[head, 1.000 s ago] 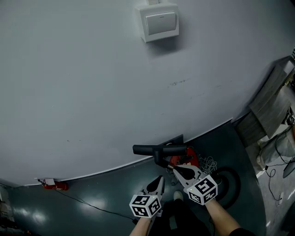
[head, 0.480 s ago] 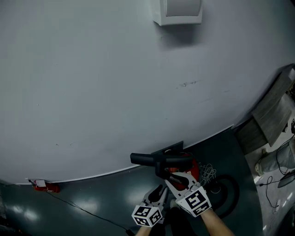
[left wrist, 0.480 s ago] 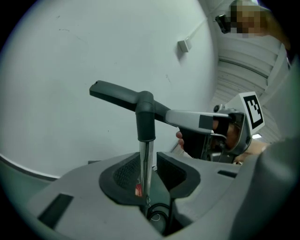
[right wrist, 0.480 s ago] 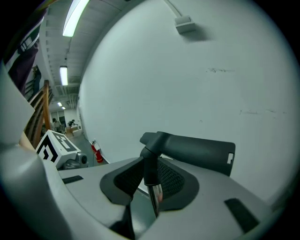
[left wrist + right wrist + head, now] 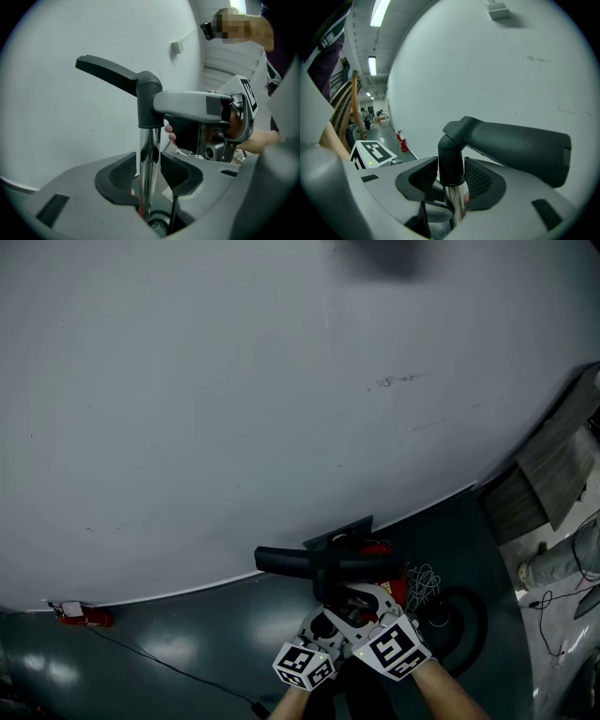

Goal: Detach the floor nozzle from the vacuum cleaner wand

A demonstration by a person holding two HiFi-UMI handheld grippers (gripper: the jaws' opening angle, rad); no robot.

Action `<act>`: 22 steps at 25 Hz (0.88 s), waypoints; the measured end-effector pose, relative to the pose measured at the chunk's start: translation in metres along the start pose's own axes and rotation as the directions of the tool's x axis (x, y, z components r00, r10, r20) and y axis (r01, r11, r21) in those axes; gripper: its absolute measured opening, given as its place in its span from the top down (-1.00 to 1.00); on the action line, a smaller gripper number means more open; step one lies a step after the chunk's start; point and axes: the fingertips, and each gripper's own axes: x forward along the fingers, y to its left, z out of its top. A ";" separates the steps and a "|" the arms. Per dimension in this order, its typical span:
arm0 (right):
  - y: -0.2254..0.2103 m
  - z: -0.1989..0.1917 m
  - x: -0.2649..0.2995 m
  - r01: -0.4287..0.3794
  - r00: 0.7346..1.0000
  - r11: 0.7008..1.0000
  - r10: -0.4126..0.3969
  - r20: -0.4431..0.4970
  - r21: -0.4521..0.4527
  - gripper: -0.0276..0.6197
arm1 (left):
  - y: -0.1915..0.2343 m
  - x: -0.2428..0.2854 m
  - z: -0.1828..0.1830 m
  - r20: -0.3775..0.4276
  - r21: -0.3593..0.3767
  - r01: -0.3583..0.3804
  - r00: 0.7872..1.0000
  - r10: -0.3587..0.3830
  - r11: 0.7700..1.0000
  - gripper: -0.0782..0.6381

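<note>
as the vacuum wand is standing upright near the grey wall, i am holding both tongs astride it, freshly opening and apart: left tongs around its chrome tube, right tongs around its black collar.

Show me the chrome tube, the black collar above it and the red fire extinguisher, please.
chrome tube [image 5: 149,164]: left gripper view, middle of the shiny shaft.
black collar [image 5: 149,105]: left gripper view, its front face.
red fire extinguisher [image 5: 401,142]: right gripper view, its body.
</note>
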 end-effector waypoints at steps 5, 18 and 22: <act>0.001 -0.007 0.010 -0.061 0.998 0.998 0.061 -0.008 -0.017 0.35 | -0.003 0.011 0.003 0.019 0.002 0.081 0.997 -0.081 0.997 0.36; -0.003 -0.015 0.015 -0.102 0.995 0.993 0.101 -0.022 -0.054 0.35 | -0.001 0.016 0.004 0.005 0.016 0.141 0.990 -0.141 0.990 0.37; -0.002 -0.011 0.016 -0.139 0.990 0.990 0.139 -0.005 -0.031 0.35 | 0.000 0.015 0.003 0.000 0.019 0.142 0.990 -0.142 0.990 0.37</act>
